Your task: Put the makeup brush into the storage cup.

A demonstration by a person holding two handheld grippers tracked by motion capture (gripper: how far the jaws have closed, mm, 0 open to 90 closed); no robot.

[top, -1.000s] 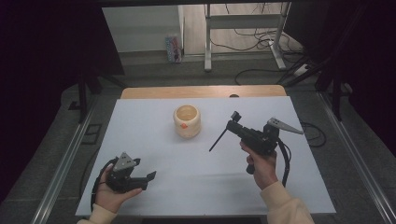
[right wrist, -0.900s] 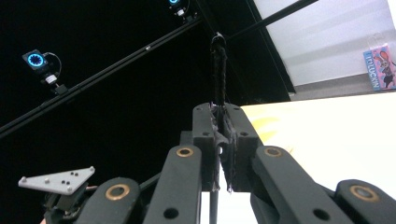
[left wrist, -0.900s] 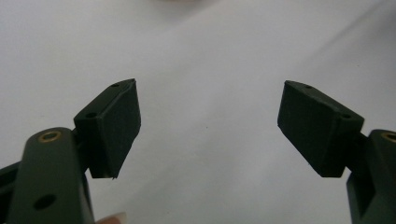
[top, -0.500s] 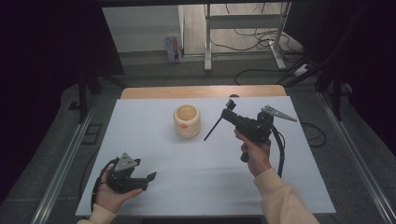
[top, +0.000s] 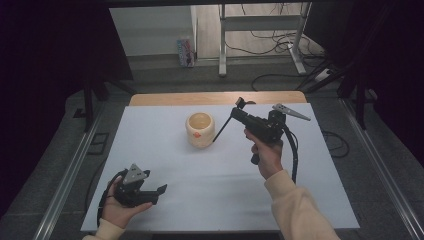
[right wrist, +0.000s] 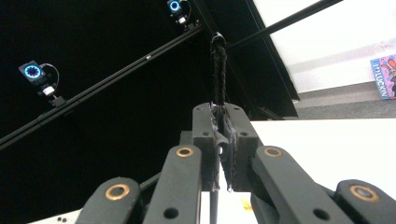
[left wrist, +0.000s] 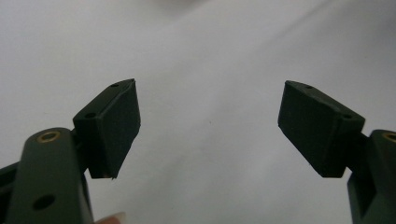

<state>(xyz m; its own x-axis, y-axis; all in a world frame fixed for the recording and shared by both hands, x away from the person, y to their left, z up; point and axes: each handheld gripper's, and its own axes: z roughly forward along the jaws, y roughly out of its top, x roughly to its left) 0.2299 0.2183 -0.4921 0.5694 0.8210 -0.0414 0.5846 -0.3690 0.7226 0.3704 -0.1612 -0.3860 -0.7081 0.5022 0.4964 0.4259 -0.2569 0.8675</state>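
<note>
A cream round cup (top: 200, 129) with a small orange mark stands on the white table (top: 165, 150), a little beyond its middle. My right gripper (top: 236, 112) hovers just right of the cup, shut on a thin black stick (top: 222, 127). The stick slants down to the left and its lower tip ends right beside the cup's right wall. In the right gripper view the stick (right wrist: 218, 70) rises from between the closed jaws of that gripper (right wrist: 222, 123). My left gripper (top: 159, 190) rests near the front left edge. In its own view the left gripper (left wrist: 210, 121) is open, with bare table between the jaws.
A wooden strip (top: 165, 99) runs along the table's far edge. Metal rails (top: 75, 165) flank the table on both sides. Cables (top: 280, 40) and a metal frame lie on the floor beyond.
My right gripper has moved left and farther away with the stick, bringing its lower tip up to the cup. The left gripper has stayed put.
</note>
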